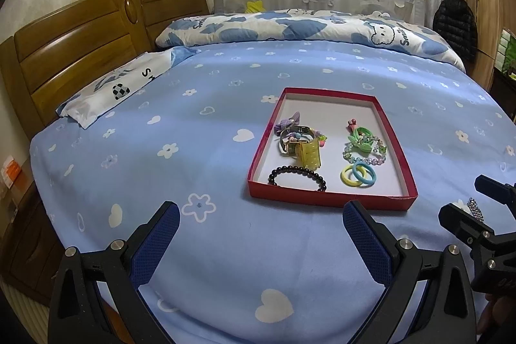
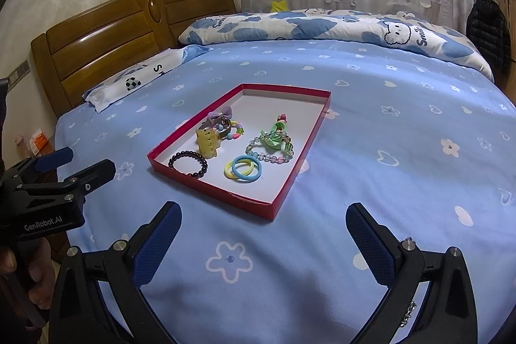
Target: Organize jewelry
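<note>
The left gripper (image 2: pixel 77 166), seen in the right wrist view, bears the white brand "GenRobot.AI" on the side of its black body. The rolled blue-and-white quilt (image 2: pixel 322 28) along the far side of the bed shows the word "Smile" in dark letters beside a printed cartoon face, cut off at the fold; the same word appears again, partly hidden, near its left end. The pillow (image 1: pixel 109 92) by the wooden headboard shows only the letters "Sm" next to a checkered heart. Other print, such as on the orange packet at the bedside, is too small to read
</note>
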### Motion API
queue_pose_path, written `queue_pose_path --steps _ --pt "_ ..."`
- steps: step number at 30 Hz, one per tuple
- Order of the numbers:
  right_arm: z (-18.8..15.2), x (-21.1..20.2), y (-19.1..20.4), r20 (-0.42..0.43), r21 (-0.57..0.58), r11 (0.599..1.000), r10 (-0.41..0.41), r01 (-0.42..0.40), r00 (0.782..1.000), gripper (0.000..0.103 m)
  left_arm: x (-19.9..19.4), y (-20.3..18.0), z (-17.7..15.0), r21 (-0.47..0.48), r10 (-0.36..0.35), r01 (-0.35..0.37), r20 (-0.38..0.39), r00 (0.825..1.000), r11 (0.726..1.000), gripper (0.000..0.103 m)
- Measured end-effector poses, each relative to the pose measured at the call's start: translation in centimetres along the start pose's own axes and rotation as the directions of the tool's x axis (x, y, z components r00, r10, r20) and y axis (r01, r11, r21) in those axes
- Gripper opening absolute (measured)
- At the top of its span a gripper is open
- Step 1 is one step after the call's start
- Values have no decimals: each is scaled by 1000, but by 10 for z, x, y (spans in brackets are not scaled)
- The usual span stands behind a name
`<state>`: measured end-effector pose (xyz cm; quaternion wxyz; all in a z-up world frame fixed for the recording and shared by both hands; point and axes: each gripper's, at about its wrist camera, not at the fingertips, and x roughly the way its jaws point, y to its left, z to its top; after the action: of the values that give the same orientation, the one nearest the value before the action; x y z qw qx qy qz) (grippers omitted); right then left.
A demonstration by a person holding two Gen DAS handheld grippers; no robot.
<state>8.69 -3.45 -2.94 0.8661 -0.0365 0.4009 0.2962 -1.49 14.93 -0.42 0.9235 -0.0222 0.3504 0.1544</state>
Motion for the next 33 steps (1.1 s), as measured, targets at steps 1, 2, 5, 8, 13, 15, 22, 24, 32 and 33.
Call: queue_pose_path --steps 1,2,5,8,13,15,22,24,32,33 --pt "1 0 1 -2 -1 1000 1 -1 1000 103 1 0 0 -1 0 0 -2 1000 1000 102" --pt "1 0 1 -2 -1 1000 0 0 1000 103 1 0 0 -1 -1 1 -4 1000 1000 102" --pt "1 1 1 -4 1 1000 1 -1 1000 103 3 0 1 -2 -4 4 -9 1000 1000 102" --pt "2 1 1 -6 1 1000 1 -1 1000 103 5 1 1 -6 -6 6 -17 1000 1000 102" --pt "4 2 3 -10 1 1000 1 -1 1000 103 8 3 1 -16 -8 8 -26 1000 1000 102" --pt "6 3 3 -9 1 1000 2 -2 1000 103 9 4 1 -17 -8 8 -26 1000 1000 102" --pt "10 2 3 -4 0 1000 5 -5 1000 103 9 4 2 -17 -8 8 -24 1000 1000 102" --pt "11 2 4 -3 -1 1000 6 -6 1000 103 9 4 2 -17 -6 6 -23 1000 1000 102" --pt "12 1 5 -1 -3 1000 7 -7 1000 103 10 3 2 -17 -14 14 -26 1000 1000 102" --pt "13 1 5 0 -4 1000 7 -7 1000 103 10 3 2 -16 -15 14 -25 1000 1000 102"
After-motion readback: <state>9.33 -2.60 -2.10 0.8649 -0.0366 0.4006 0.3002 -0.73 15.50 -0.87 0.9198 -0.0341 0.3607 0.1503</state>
